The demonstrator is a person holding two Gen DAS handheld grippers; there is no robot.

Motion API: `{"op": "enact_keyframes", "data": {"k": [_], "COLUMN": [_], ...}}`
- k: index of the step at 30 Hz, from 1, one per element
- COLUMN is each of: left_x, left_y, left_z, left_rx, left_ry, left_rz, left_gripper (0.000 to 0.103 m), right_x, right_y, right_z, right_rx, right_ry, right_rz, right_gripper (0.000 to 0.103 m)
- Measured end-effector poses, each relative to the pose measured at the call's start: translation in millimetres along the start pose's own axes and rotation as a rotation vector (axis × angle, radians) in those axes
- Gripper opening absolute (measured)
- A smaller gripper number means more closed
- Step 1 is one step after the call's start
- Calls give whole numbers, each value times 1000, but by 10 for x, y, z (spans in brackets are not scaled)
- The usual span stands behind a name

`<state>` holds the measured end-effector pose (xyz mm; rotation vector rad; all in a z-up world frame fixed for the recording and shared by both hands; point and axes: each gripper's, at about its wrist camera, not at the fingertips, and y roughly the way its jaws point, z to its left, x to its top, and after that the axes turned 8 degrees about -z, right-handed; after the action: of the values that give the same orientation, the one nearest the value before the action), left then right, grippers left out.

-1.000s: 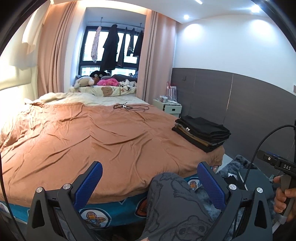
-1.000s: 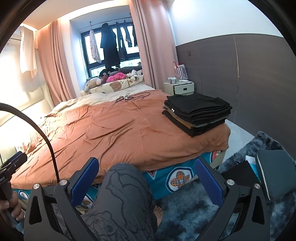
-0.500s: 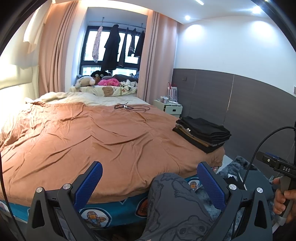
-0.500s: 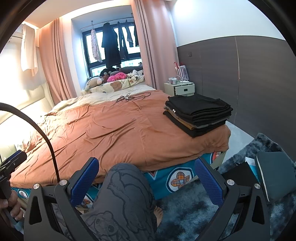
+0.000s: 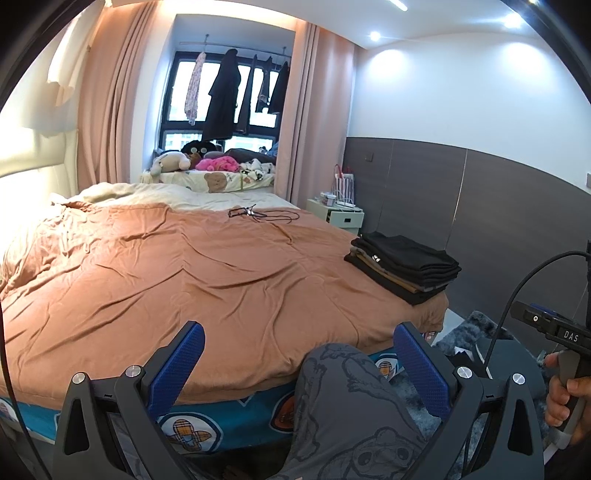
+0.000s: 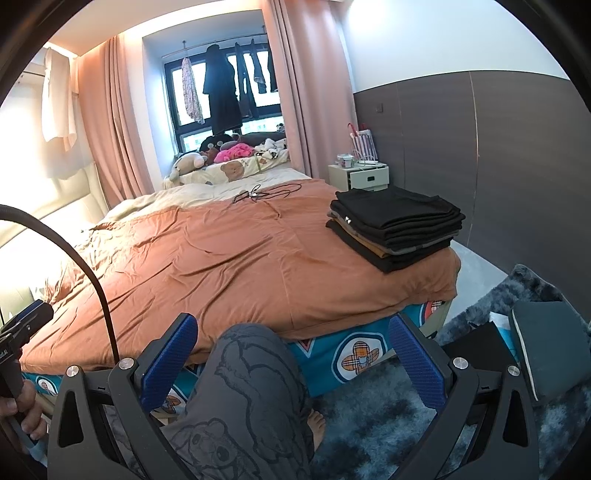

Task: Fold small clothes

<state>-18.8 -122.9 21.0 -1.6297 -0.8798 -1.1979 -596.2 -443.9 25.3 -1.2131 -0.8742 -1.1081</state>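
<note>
Both the left gripper (image 5: 299, 363) and right gripper (image 6: 293, 356) are hanging spread and empty at lower frame, over the person's knee (image 5: 343, 373). The folded clothes stack (image 6: 397, 225) is sitting at right of frame on the bed (image 6: 221, 258) corner, probably leaving the middle free for folding.

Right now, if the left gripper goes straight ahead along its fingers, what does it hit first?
Probably the orange bedcover: the left gripper, open and empty, points over the bed's near edge. The person's knee sits low between the fingers; depth unclear.

Bright ceiling spots (image 5: 375, 36), window (image 5: 221, 103) backlight, glare left, fisheye edges bent
</note>
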Motion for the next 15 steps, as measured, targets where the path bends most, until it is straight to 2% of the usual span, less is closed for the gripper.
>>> {"op": "enact_keyframes", "data": {"k": [15], "left_x": [-2], "left_y": [-38], "left_z": [-14], "left_rx": [4], "left_ry": [-6], "left_rz": [-6], "left_gripper": [103], "right_x": [4], "right_y": [-13], "right_z": [-26], "right_rx": [3], "right_ry": [-6], "right_rz": [-3], "right_gripper": [103]}}
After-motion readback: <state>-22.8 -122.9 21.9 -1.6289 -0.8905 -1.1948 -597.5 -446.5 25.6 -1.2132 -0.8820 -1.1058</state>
